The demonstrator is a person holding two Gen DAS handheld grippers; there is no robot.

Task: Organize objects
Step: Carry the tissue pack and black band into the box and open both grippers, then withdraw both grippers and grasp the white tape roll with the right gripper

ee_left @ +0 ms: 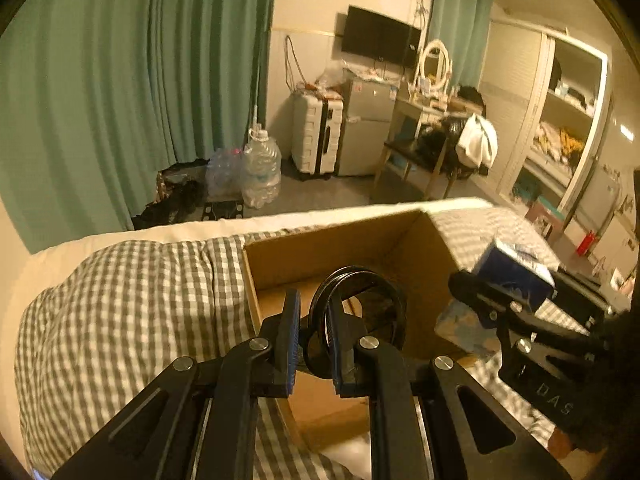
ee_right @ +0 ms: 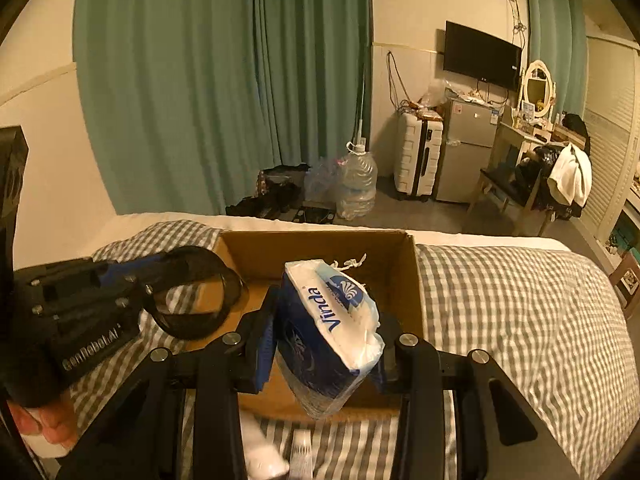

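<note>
Closest to the left wrist camera, the left gripper (ee_left: 314, 334) was closed on the rim of a black ring-shaped object (ee_left: 360, 312), maybe a reel or a roll of tape, and held it above the open cardboard box (ee_left: 320, 248) on the checked bedding (ee_left: 120, 300). The right gripper (ee_right: 326, 344) squeezed a Vinda tissue pack (ee_right: 332, 332) over the same box. Both grippers were near each other above one opening, so I think they could collide if they go down together. The soft pack was held only at its lower part and may slip. The ring, gripped on a thin edge, may turn and fall outside the box wall.
</note>
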